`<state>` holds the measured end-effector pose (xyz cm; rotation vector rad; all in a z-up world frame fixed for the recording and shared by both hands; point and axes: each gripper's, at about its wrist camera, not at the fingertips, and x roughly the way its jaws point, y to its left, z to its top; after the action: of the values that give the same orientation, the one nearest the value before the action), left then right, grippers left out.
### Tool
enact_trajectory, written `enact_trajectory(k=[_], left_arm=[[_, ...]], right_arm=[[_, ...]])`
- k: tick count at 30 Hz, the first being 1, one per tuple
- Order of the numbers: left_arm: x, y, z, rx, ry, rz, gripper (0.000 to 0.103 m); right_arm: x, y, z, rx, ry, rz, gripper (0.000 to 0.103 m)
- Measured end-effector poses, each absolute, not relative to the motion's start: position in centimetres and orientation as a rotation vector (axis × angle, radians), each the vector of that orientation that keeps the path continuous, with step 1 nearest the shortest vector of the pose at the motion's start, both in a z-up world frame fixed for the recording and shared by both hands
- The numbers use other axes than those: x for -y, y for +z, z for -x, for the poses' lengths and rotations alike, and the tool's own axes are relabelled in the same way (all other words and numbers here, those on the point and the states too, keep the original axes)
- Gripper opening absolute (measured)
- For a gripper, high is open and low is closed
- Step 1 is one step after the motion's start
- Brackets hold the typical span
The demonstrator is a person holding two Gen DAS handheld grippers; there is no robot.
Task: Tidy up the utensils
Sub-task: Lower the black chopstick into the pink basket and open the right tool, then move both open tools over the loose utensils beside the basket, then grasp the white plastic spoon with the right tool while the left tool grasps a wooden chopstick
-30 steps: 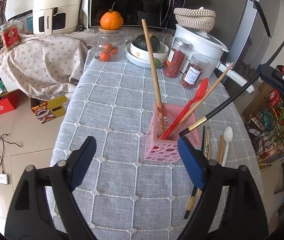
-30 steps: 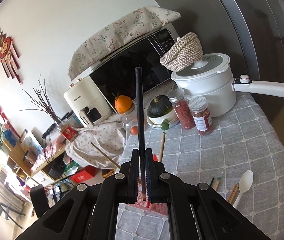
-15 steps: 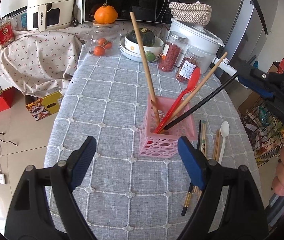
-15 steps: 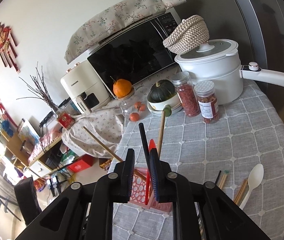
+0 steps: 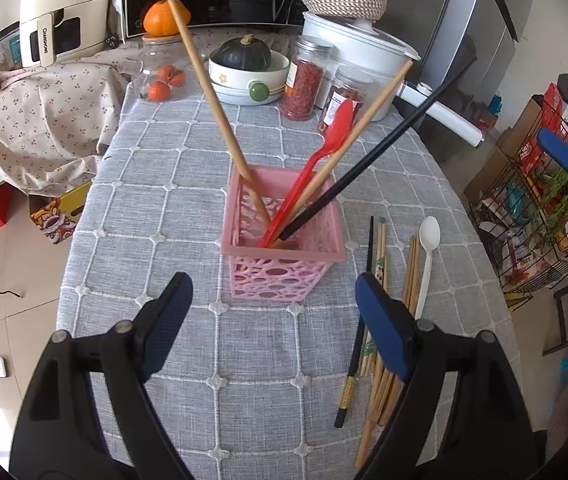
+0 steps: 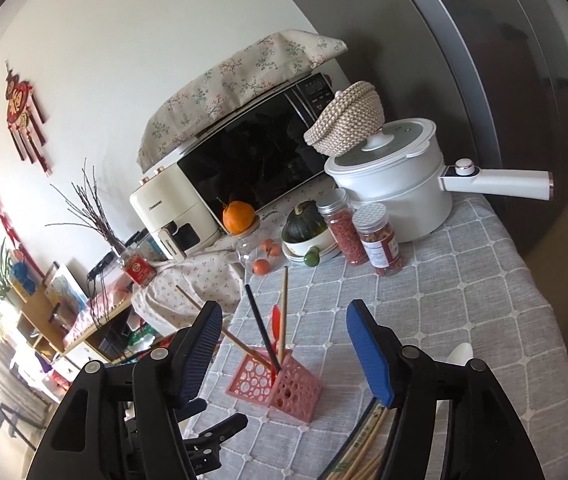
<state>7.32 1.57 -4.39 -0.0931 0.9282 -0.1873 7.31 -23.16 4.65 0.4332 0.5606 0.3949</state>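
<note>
Four utensils stood in the pink holder (image 5: pixel 284 240) at that moment: two wooden chopsticks (image 5: pixel 213 96), a red spoon (image 5: pixel 316 172) and a black chopstick (image 5: pixel 368 160), all leaning out over its rim. The holder sat on the grey checked tablecloth (image 5: pixel 163 208), near the middle of the table. The right gripper (image 6: pixel 279 344) had just been opening, and nothing lay between its blue pads (image 6: pixel 368 356); the black chopstick rested free in the holder, so the drop-off step looked finished. The left gripper (image 5: pixel 271 320) hovered just in front of the holder with its jaws spread wide and empty, gripping nothing.

Several pieces still waited on the cloth to the right of the holder: a second black chopstick (image 5: pixel 358 336) with a gold end, a bundle of loose wooden chopsticks (image 5: pixel 388 360) and a white spoon (image 5: pixel 428 256), lying side by side and partly under the left gripper's right-hand finger. By my reading the job was roughly half done.

The next move would probably call for the right gripper to come down over one of those loose pieces, line its pads across the thin shaft and close on a single item, not the whole bundle. Lifted flat off the cloth, a chopstick could slip or swing; tilting it upright before lowering it into the holder would help
</note>
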Motion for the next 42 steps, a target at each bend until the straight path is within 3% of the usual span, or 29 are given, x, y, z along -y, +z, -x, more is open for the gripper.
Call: enact_trajectory(k=[6, 10, 22, 32, 38, 42], left_arm=[[0.0, -5.5, -7.6, -0.967, -0.208, 0.068, 0.083], [1.2, -6.6, -8.0, -1.007, -0.215, 0.046, 0.083], [3.9, -8.2, -8.1, -1.111, -0.295, 0.047, 0.083], [3.2, -8.1, -8.5, -1.12, -0.307, 0.076, 0.083], [2.8, -8.0, -8.1, -1.108, -0.322, 0.066, 0.082], [2.7, -8.0, -7.8, -1.107, -0.327, 0.055, 0.08]], right_arm=[[26.7, 3.2, -6.8, -0.621, 0.301, -0.421, 0.07], [27.6, 0.5, -7.3, -0.74, 0.243, -0.362, 0.079], [26.6, -8.8, -10.9, -1.126, 0.082, -0.204, 0.079], [28.1, -11.5, -15.1, -1.151, -0.005, -0.283, 0.079], [27.0, -12.4, -17.1, -1.14, -0.033, -0.262, 0.074], [26.8, -13.2, -18.1, -1.153, -0.094, -0.232, 0.058]])
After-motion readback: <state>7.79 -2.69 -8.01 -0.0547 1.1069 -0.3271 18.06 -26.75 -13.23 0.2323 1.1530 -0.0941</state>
